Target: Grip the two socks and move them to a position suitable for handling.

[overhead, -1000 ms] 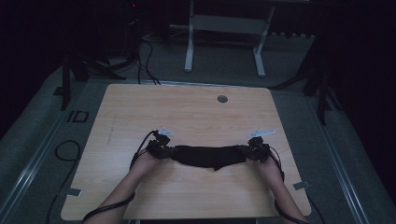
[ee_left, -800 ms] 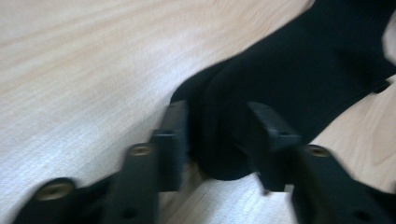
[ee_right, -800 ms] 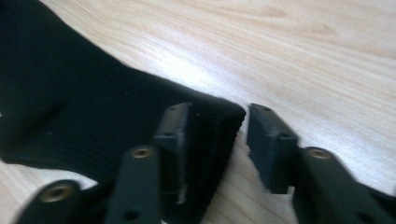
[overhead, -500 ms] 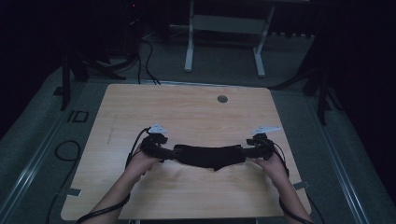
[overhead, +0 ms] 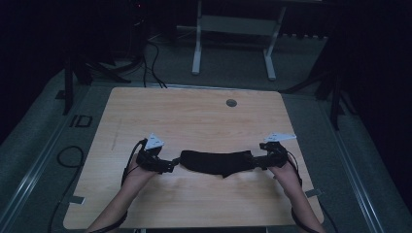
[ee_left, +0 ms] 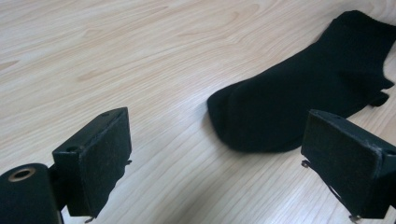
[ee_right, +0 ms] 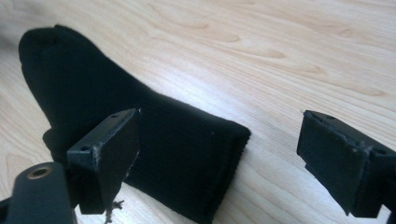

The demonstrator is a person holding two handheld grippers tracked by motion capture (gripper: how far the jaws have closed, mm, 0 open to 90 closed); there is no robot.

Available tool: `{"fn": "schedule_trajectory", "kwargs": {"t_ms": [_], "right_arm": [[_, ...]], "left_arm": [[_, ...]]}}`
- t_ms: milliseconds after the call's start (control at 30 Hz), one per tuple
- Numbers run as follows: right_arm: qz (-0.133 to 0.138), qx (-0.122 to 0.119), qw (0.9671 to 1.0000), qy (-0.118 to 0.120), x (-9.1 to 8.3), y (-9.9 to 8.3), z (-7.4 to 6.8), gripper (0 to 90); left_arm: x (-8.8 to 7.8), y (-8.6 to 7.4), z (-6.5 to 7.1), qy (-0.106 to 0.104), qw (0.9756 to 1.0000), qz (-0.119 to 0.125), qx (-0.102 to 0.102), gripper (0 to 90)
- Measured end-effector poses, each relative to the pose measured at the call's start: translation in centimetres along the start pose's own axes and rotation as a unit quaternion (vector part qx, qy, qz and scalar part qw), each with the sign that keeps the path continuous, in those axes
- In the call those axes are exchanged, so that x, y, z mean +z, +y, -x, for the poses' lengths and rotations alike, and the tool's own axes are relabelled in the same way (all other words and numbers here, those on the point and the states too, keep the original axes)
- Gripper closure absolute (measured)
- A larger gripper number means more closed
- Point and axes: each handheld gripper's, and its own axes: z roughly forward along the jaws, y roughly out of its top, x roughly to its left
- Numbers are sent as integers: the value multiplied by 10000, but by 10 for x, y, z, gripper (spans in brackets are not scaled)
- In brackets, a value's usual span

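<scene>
**A:** Where's the black sock (overhead: 217,162) sitting?

**B:** Flat on the wooden bench (overhead: 194,116), stretched out between the two claws. In the high view the left claw (overhead: 171,165) is just off the sock's left end and the right claw (overhead: 253,160) at its other end.

**A:** Is either claw clamped on it?

**B:** No. Both have just been opening, and both now stand wide apart with nothing pressed between the pads. In the left gripper view the left claw (ee_left: 215,158) has bare wood between its jaws; the rounded toe end of the sock (ee_left: 299,98) lies just ahead of it, nearer the right-hand jaw, clear of both.

**A:** And the right one?

**B:** In the right gripper view the ribbed cuff end of the sock (ee_right: 154,140) lies ahead of the right claw (ee_right: 219,154), reaching in beside its left-hand jaw; whether it brushes that jaw I can't tell. The other jaw is well clear, over bare wood.

**A:** Is the sock lifted at all?

**B:** No, it rests on the bench along its whole length.
</scene>
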Motion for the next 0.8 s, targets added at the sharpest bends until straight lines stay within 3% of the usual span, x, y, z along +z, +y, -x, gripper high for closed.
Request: {"fn": "schedule_trajectory", "kwargs": {"t_ms": [233,567,800], "right_arm": [[87,68,9999,-106,-10,-10,8,125],[-30,182,9995,-261,-19,-30,20,126],[26,300,9991,-295,-29,-40,25,131]], "left_arm": [[-11,-19,-9,120,9998,-75,-114,89],[-20,-47,-16,308,9992,-131,-235,89],[-28,-54,-19,438,9986,-100,-263,90]]}}
